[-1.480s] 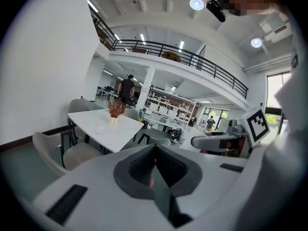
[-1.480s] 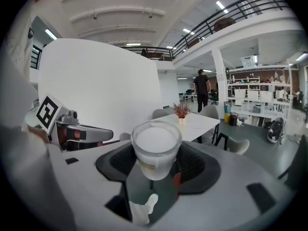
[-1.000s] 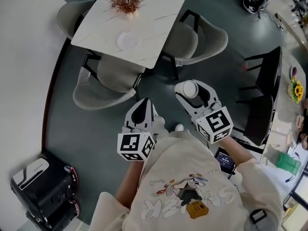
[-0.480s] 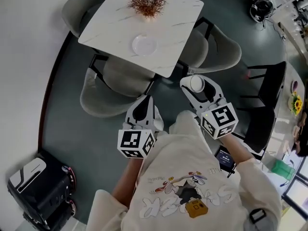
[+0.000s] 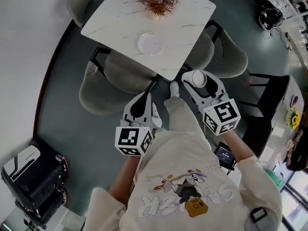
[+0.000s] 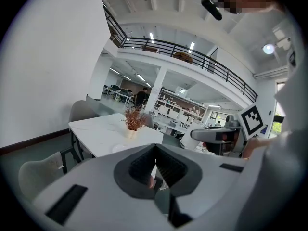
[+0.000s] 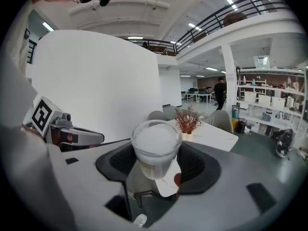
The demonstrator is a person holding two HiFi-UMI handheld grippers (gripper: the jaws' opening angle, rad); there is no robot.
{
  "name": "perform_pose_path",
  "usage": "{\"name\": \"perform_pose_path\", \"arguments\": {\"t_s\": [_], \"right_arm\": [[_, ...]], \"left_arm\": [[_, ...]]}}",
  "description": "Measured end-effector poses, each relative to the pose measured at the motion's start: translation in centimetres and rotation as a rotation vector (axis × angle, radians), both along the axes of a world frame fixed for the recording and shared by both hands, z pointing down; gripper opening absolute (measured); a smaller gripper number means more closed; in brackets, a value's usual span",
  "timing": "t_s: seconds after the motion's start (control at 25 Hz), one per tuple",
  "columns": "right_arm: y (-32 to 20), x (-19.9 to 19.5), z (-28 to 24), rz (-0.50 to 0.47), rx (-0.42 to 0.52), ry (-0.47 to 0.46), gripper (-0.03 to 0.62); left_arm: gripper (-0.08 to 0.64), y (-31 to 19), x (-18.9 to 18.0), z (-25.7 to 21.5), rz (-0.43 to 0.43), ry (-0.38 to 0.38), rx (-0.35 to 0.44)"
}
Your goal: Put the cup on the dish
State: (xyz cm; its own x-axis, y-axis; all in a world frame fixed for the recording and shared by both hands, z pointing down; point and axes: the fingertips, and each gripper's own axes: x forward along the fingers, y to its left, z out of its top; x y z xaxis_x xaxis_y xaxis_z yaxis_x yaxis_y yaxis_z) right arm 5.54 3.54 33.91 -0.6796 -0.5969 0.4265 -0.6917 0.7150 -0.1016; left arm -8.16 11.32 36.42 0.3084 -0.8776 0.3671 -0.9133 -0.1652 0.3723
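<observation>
Carry stage, I'd say. The right gripper (image 5: pixel 198 81) is clamped on the cup (image 7: pixel 155 146), a translucent, frosty-looking tumbler held upright at centre-right of the head view, near the marble table (image 5: pixel 120 23) corner. The left gripper (image 5: pixel 139 110) is closed on nothing. Next move: reach up-frame to the clear dish (image 5: pixel 150 43) and lower gently.

We see our right hand-held gripper (image 7: pixel 157 166) clamped on an upright clear cup (image 7: pixel 156 141); beyond it, a white worktop (image 7: pixel 217 135) bears a reddish plant (image 7: pixel 187 119).
</observation>
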Motion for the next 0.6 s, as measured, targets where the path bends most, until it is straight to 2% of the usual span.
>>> {"name": "perform_pose_path", "arguments": {"t_s": [0.24, 0.32, 0.48, 0.6], "right_arm": [[-5.7, 0.1, 0.0, -0.105, 0.043, 0.013, 0.262], [-7.6, 0.4, 0.0, -0.139, 0.055, 0.011, 0.262], [-11.3, 0.6, 0.6, -0.209, 0.07, 0.004, 0.262], [-13.0, 0.5, 0.8, -0.279, 0.08, 0.002, 0.262]], "left_arm": [[0.003, -4.4, -0.2, -1.2, -0.129, -0.055, 0.03], [0.003, -6.0, 0.3, -1.2, -0.155, -0.063, 0.019], [0.003, -10.0, 1.9, -0.3, -0.181, -0.068, -0.009], [0.003, -12.9, 3.2, 0.1, -0.176, -0.1, -0.015]]}}
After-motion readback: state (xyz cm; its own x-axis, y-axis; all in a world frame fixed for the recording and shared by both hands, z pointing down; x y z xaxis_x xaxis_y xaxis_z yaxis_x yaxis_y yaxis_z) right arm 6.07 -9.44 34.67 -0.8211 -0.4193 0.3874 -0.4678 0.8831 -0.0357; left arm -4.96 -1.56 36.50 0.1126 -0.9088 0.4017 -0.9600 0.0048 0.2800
